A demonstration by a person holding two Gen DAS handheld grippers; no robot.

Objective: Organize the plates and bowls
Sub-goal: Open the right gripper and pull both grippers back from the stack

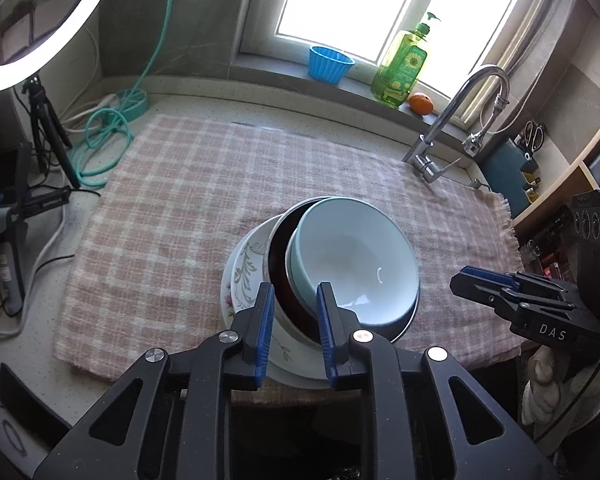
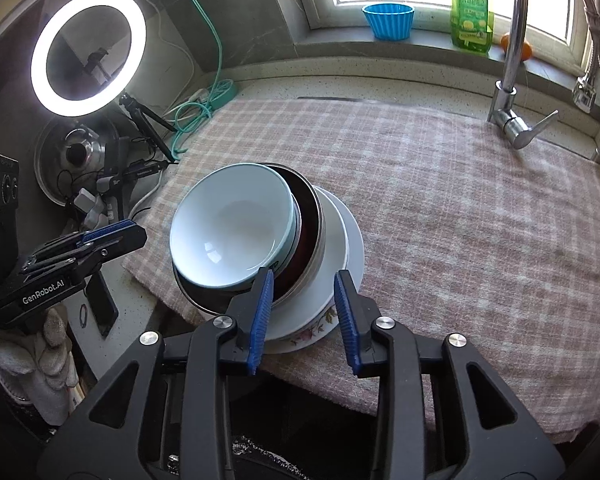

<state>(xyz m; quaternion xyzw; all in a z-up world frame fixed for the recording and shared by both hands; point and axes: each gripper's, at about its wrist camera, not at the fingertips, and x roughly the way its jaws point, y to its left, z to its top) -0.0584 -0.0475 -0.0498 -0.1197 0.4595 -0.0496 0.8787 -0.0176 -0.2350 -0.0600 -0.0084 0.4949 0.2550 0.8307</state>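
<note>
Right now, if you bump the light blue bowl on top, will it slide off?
Probably. The light blue bowl sits tilted in the dark metal bowl, so it may slip. It looks glazed, likely slippery and breakable.

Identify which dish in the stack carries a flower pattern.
The bottom plate: pink flowers and grey leaves mark its rim. The light blue bowl and steel bowl above are plain.

— Bright in here. Most of it pours through the window [image 1: 352, 0], so white that nothing shows through the glass.

— And the ring light [image 2: 88, 53] glares just as hard; its ring is pure white.

— The cloth [image 2: 440, 200] is evenly lit, with soft shadows under the bowl [image 2: 232, 226].

— A small glint sits inside that bowl. The picture is sharp in the middle; straight lines bow towards the edges, and the corners go black.
</note>
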